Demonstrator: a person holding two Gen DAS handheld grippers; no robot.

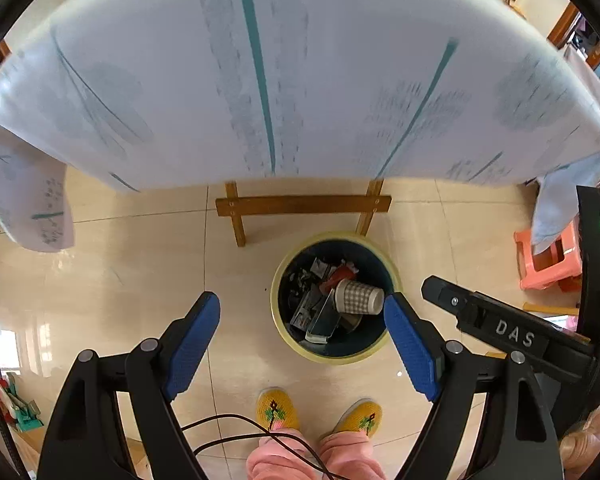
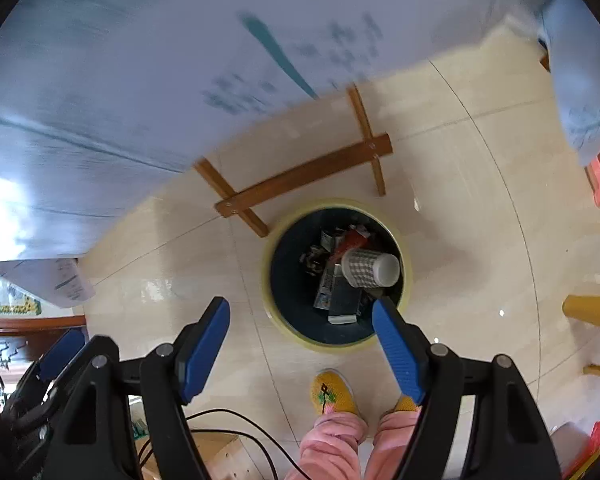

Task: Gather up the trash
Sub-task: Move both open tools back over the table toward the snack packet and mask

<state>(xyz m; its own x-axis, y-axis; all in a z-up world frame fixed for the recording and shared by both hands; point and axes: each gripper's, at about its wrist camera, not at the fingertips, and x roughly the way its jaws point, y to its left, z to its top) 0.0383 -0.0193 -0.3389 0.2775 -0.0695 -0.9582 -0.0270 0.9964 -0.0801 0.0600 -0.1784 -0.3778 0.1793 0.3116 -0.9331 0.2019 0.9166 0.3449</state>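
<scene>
One round yellow-rimmed dark trash bin (image 1: 334, 354) stands on the tiled floor just in front of the wooden table frame (image 1: 303, 205). One checked paper cup (image 1: 358, 297) lies inside it on its side atop other scraps. Above the bin, both the left gripper (image 1: 302, 326) and right gripper (image 2: 301, 330) are spread wide, holding nothing.

White raised letters reading "DAS" are showing on the black body of the other tongs (image 1: 516, 334), which are reaching in from the right side of the left wrist view. That is the only wording that is coming through clearly. The tablecloth (image 1: 300, 72) hanging over the table is carrying rows of grey print between teal stripes, but the print is blurring and is not forming letters I can make out. The packets lying in the trash bin (image 1: 278, 300) are showing printed surfaces as well, though they are looking too small and dark for any name or number to be made out.
</scene>
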